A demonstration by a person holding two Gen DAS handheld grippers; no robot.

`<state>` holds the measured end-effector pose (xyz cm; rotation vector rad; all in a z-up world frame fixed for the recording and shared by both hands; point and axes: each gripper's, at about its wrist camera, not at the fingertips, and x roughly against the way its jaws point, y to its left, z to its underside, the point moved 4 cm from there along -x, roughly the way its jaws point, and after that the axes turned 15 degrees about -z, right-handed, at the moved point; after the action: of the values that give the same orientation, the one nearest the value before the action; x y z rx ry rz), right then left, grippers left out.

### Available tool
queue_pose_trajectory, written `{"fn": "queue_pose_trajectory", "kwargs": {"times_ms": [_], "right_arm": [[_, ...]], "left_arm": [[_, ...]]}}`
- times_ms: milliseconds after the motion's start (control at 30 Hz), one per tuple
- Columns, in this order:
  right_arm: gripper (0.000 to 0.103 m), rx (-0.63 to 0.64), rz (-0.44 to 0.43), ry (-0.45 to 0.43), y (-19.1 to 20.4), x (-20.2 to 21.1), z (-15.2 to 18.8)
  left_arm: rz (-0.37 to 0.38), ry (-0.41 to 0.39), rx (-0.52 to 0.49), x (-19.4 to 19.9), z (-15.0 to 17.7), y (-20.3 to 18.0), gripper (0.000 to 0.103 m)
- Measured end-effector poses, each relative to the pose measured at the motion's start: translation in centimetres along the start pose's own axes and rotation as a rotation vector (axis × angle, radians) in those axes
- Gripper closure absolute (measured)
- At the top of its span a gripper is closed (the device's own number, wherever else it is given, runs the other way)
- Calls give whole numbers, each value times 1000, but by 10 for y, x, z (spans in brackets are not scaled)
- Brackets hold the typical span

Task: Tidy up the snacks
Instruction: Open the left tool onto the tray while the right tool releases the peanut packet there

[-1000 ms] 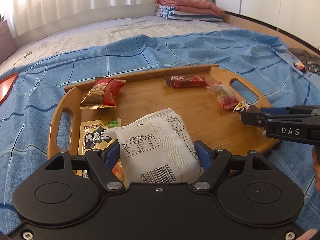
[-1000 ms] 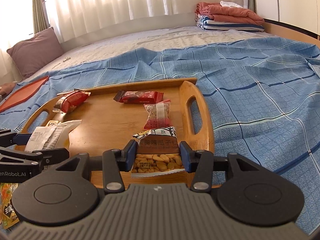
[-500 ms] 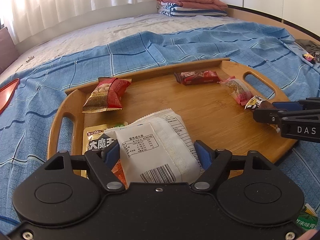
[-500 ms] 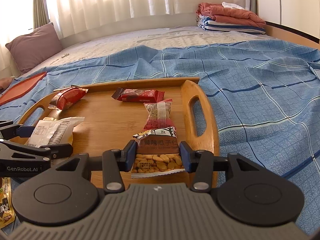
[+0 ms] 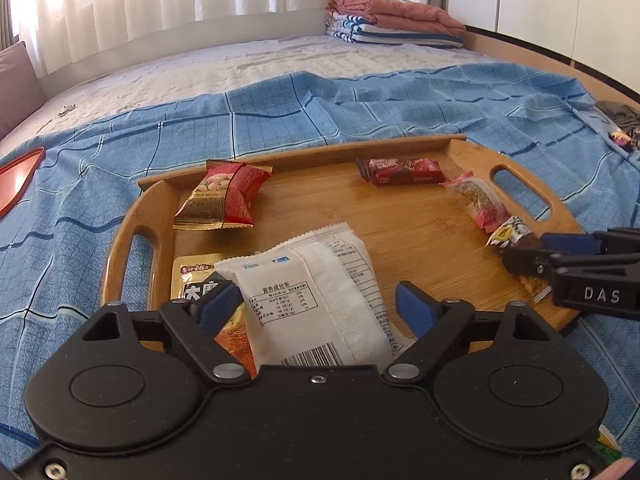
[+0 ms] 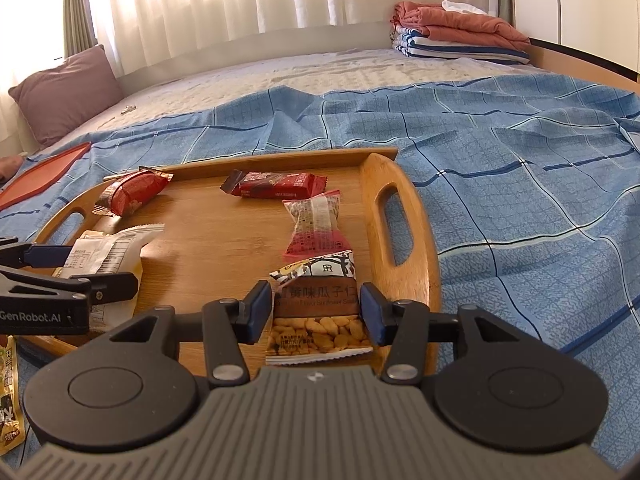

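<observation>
Wooden tray point(image 5: 472, 148) on bedspread point(image 5: 280, 120); snack packets on tray; folded blankets point(image 5: 392, 20) far behind.

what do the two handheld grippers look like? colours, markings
Left gripper: smooth black body, two round discs on top, silver pivot screws, black linkage arms, blue pads; its side reads "GenRobot.AI" in the right wrist view. Right gripper: same black linkages and blue pads, but a ribbed grey top cover; "DAS" in white on its side. No cables or sleeves visible.
</observation>
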<state>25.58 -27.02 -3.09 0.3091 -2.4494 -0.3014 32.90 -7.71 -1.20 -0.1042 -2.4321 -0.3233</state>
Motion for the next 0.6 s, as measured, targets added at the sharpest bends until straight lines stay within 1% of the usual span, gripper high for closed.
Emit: {"fn": "queue_pose_trajectory", "kwargs": {"times_ms": [133,167,267,300,333,500,600], "right_arm": [[31,-2,-10,-4,2,5,1],[27,-3,-11,-8,3,7,1],[21,-6,-18,-22,6,16,2],[19,-5,-21,-24,7,20,3],[18,-2,-22,-26,8,24,4],[15,14,-43,-36,18,46,11],[13,18,-61,-44,25,59,15]], "left_arm": [[1,-22,-11,14,-3,1,12],[4,-32,-11,19,-3,2,12],[16,-58,-2,37,-3,6,11],[19,-63,4,43,-2,8,9],[22,-67,12,50,0,10,8],[46,-100,50,86,11,19,7],[46,-121,59,107,20,22,6]]}}
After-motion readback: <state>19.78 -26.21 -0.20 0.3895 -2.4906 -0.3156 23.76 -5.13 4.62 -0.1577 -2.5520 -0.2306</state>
